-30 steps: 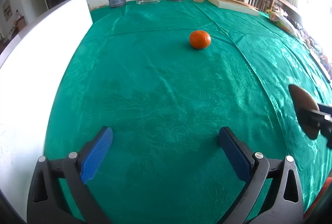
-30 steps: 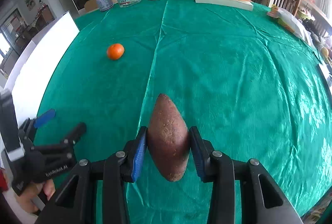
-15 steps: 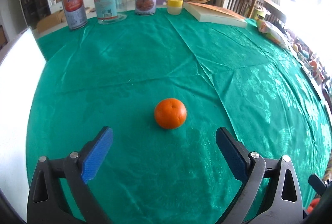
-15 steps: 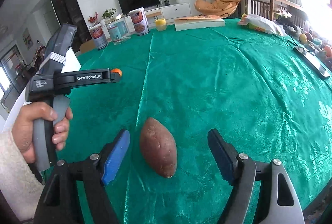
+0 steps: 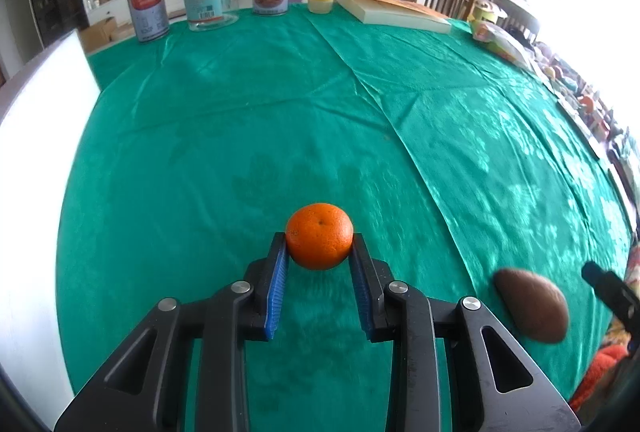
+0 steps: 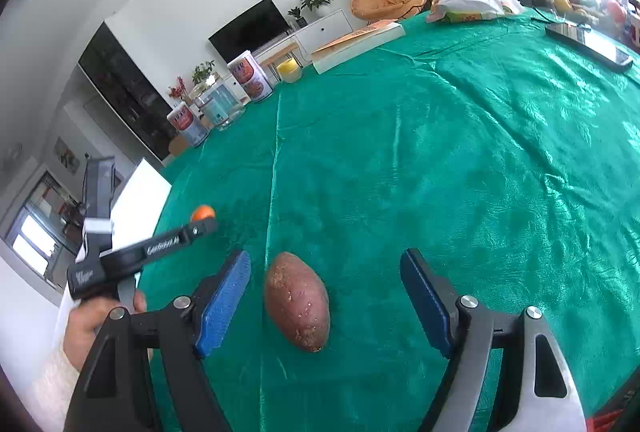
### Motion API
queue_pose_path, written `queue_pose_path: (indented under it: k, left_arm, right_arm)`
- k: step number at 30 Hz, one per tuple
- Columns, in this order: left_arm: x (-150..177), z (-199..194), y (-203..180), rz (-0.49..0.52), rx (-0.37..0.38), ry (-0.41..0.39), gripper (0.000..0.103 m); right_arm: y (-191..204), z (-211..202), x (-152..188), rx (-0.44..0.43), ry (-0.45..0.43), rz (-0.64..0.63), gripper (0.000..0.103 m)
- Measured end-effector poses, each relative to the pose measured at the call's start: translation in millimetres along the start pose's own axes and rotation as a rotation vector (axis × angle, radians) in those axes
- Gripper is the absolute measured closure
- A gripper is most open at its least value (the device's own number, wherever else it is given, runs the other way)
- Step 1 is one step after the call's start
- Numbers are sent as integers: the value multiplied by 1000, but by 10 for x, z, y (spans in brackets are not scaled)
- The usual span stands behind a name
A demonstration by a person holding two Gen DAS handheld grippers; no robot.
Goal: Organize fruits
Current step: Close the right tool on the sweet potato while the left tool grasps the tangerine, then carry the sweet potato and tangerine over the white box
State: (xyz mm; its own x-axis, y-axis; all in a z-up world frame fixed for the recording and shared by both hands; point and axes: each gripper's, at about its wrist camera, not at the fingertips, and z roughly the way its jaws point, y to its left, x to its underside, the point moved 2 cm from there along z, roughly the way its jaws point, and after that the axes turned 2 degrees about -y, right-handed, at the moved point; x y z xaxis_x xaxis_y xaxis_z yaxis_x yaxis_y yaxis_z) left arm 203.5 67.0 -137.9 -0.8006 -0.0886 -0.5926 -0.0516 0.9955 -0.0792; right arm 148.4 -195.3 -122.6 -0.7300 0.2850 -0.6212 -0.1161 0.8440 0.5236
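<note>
A: Starting at the left: a second ago our left gripper (image 5: 319,254) stood wide apart over bare cloth, with the orange (image 5: 319,235) lying far off on the green tablecloth (image 5: 224,136). Now its blue pads have closed together on the orange, one pressing each flank.

B: So we have that fruit clamped. It sits right at the tips of the fingers, near the middle of the cloth, and whether it is already off the cloth we cannot tell.

A: To the right, the change runs the other way. Our right gripper (image 6: 326,300) was clamped on the sweet potato (image 6: 298,306) a second ago. Now its jaws stand apart, and the sweet potato lies on the tablecloth between them, touching neither pad.

B: We judge that as one item set down and the next picked up. The orange probably goes near the sweet potato, which lies to its right, nearer the table edge.

A: As for pose, our left gripper angles steeply down at the cloth. In the right view a hand (image 6: 90,328) in a pale sleeve grips its handle at the left edge.

B: And our right gripper tilts down more gently, rolled so the room looks slanted, with the sweet potato closer to its left pad.
</note>
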Motion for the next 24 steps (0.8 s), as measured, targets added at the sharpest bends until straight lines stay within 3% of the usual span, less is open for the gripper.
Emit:
queue_pose_path:
  k: [6, 7, 9, 11, 14, 16, 20, 22, 23, 24]
  left_arm:
    - [590, -376, -37, 68, 24, 38, 69]
    - [656, -386, -24, 75, 18, 43, 66]
    - [734, -417, 2, 92, 16, 32, 41]
    - [768, -467, 57, 86, 21, 23, 36]
    - [746, -494, 109, 79, 46, 22, 36]
    - [696, -492, 99, 85, 48, 12, 36]
    - [627, -439, -47, 128, 58, 16, 38]
    - [623, -393, -116, 155, 49, 24, 56]
    - [621, -366, -131, 159, 47, 35, 70]
    - [611, -351, -130, 156, 49, 37, 70]
  right_arm:
    - [-107, -73, -22, -32, -23, 86, 26]
    - [-87, -87, -30, -33, -27, 80, 26]
    - [-71, -120, -32, -41, -33, 72, 26]
    - [-84, -141, -31, -63, -24, 84, 26]
    - [-184, -87, -36, -119, 73, 167, 26]
    - [-157, 3, -68, -103, 178, 163, 26]
    - [214, 253, -229, -1, 408, -76, 26]
    - [421, 380, -286, 51, 495, -205, 26]
    - [526, 443, -296, 76, 526, -266, 26]
    - [617, 512, -298, 95, 551, -321, 26]
